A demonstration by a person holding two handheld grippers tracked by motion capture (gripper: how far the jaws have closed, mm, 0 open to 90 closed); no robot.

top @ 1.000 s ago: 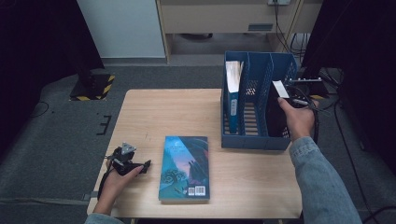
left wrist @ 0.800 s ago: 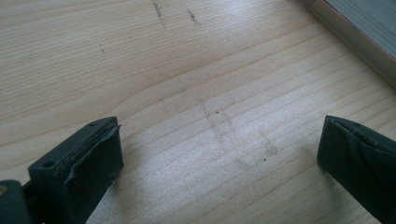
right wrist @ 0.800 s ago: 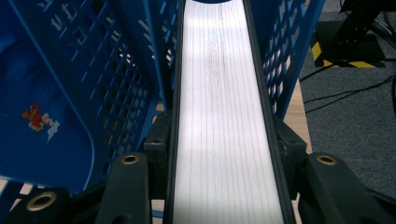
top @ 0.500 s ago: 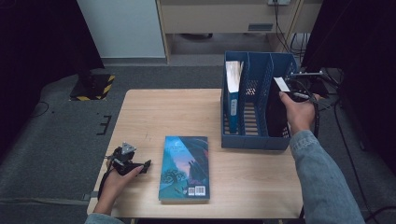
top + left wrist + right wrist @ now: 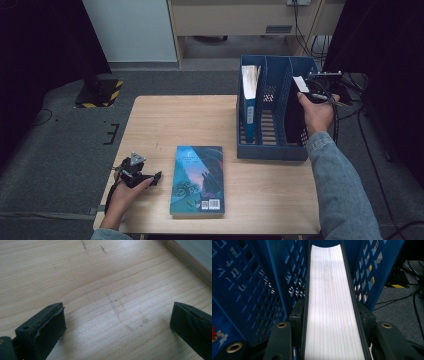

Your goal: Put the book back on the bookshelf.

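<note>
Black-covered book [image 5: 333, 302] clamped by right gripper [image 5: 332, 322] in rack [image 5: 272, 150], frame's upper right; could snag divider, tipping. Left gripper [image 5: 117, 322] open, idle.

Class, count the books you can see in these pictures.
3: one flat on the table, one upright in the rack's left slot, one black book clamped by the right gripper in the right slot. Others may be hidden.
</note>
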